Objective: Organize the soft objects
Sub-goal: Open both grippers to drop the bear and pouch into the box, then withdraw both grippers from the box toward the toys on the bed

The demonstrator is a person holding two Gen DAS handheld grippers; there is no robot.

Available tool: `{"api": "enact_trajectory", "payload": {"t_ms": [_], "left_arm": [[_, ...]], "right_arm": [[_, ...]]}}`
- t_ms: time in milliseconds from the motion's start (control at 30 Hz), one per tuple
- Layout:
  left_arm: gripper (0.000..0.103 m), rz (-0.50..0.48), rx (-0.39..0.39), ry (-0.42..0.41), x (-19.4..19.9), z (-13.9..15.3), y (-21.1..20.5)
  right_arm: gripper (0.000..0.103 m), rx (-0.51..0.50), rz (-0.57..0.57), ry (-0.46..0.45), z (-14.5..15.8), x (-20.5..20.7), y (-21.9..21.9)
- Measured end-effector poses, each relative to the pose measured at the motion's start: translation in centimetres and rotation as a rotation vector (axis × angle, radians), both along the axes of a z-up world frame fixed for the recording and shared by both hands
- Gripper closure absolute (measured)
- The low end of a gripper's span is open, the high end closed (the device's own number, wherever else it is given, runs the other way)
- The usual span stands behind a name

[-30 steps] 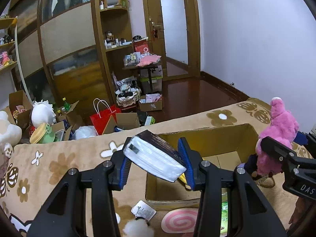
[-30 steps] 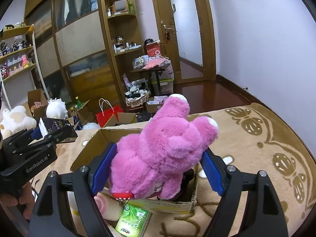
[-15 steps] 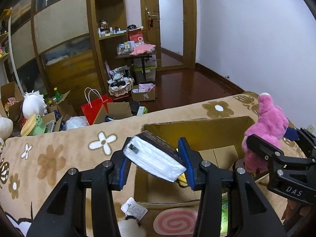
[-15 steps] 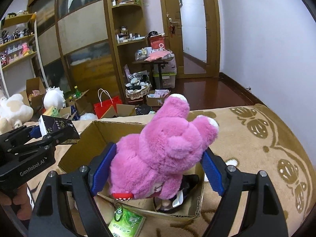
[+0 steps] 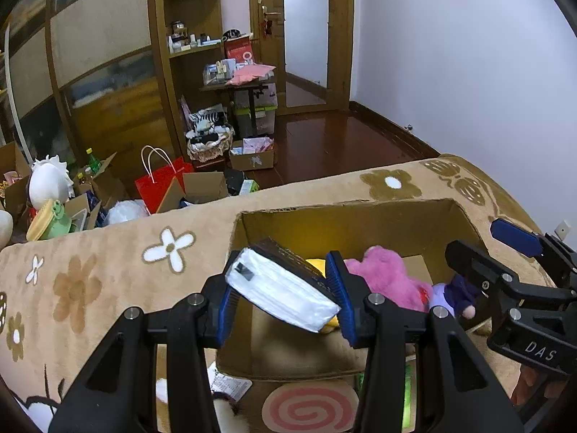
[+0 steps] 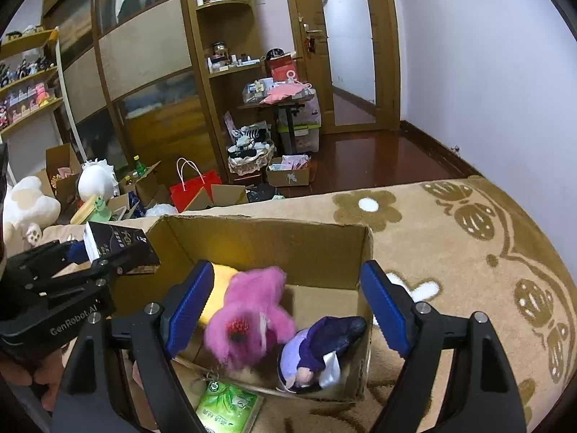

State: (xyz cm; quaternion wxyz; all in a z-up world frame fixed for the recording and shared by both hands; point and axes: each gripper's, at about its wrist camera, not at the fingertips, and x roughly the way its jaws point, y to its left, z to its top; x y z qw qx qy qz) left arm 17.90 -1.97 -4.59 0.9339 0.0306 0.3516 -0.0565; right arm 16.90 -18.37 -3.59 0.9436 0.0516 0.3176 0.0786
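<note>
A cardboard box [image 6: 310, 249] stands open on a tan flowered blanket [image 6: 468, 252]. My right gripper [image 6: 285, 310] is open and empty above it. A pink plush [image 6: 249, 321], blurred with motion, lies in the box beside a purple doll [image 6: 317, 350] and a yellow plush [image 6: 220, 285]. The pink plush also shows in the left wrist view [image 5: 386, 278]. My left gripper [image 5: 285, 292] is shut on a tissue pack [image 5: 281, 288] with a dark wrapper, held above the box's left wall [image 5: 288, 223]. The pack also shows in the right wrist view [image 6: 115, 245].
A green tissue pack [image 6: 227, 407] and a pink-swirl item [image 5: 310, 407] lie on the blanket in front of the box. Beyond the blanket the floor holds a red bag [image 5: 162, 184], cartons and white plush toys [image 6: 29, 209]. Shelves and a door stand behind.
My right gripper opened and let go of the pink plush, which dropped into the box. Both grippers moved closer over the box. The left still holds the tissue pack.
</note>
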Motion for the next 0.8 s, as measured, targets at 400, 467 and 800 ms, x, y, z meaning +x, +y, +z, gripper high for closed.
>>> {"api": "enact_trajectory", "payload": {"t_ms": [400,467,800], "left_arm": [[0.026,-0.011,-0.001,0.018,0.0,0.0,0.5],[0.019,-0.006,-0.006,0.033,0.1,0.1,0.7],[0.004,0.056,0.033,0.062,-2.3,2.1,2.9]], "right_arm": [[0.004,0.002,-0.021,0.006,0.3,-0.9,-0.3],[0.001,0.000,-0.023,0.007,0.3,-1.1,-0.3],[0.000,0.012,-0.026,0.021,1.0,-3.0,-0.2]]}}
